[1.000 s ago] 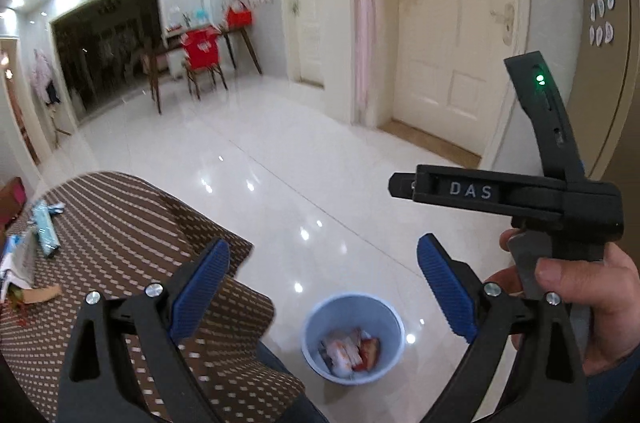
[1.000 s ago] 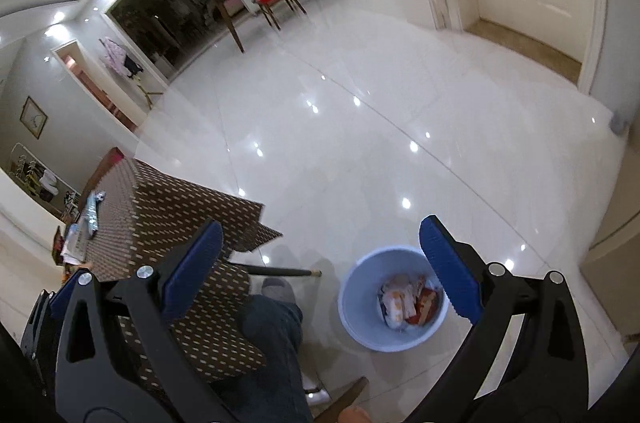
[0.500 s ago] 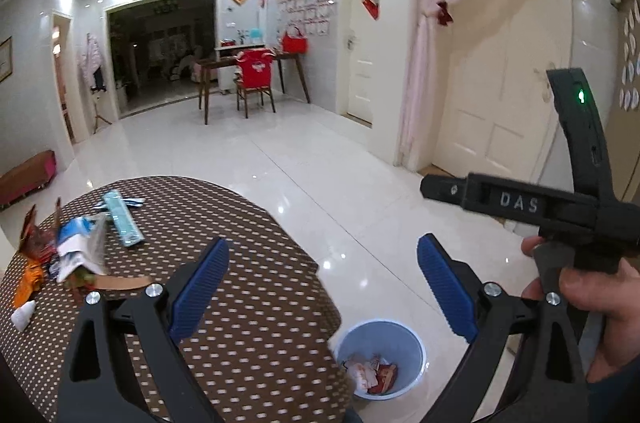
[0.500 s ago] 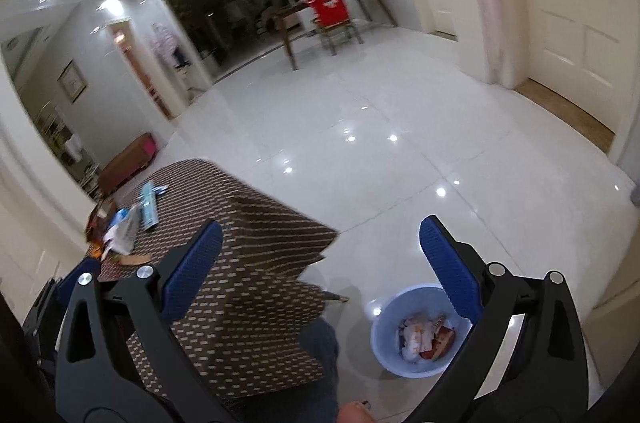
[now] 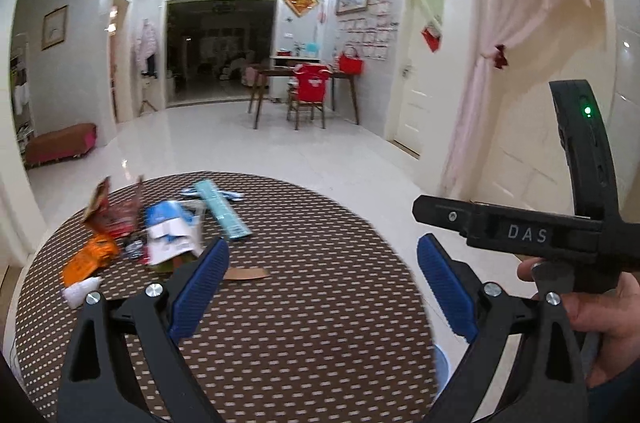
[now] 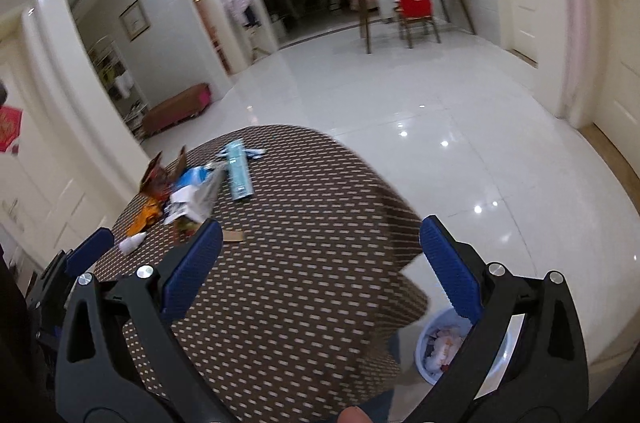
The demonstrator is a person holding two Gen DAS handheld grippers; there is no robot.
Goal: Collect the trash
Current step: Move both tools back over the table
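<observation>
A pile of trash wrappers (image 5: 160, 235) lies on the far left of a round table with a brown dotted cloth (image 5: 304, 303); it also shows in the right wrist view (image 6: 188, 199). A teal strip wrapper (image 5: 224, 215) lies beside the pile. A blue bin (image 6: 444, 347) holding trash stands on the floor at the table's right. My left gripper (image 5: 320, 287) is open and empty over the table. My right gripper (image 6: 320, 263) is open and empty; its body (image 5: 540, 235) shows in the left wrist view.
White glossy tiled floor (image 6: 440, 127) surrounds the table. A wooden desk with a red-covered chair (image 5: 310, 91) stands at the far wall. A brown bench (image 5: 60, 143) is at the left wall. Doors and a pink curtain (image 5: 500, 83) are on the right.
Both grippers have swung up and left, from above the blue bin to over the table. The trash pile has come into fuller view. Both stay open.
</observation>
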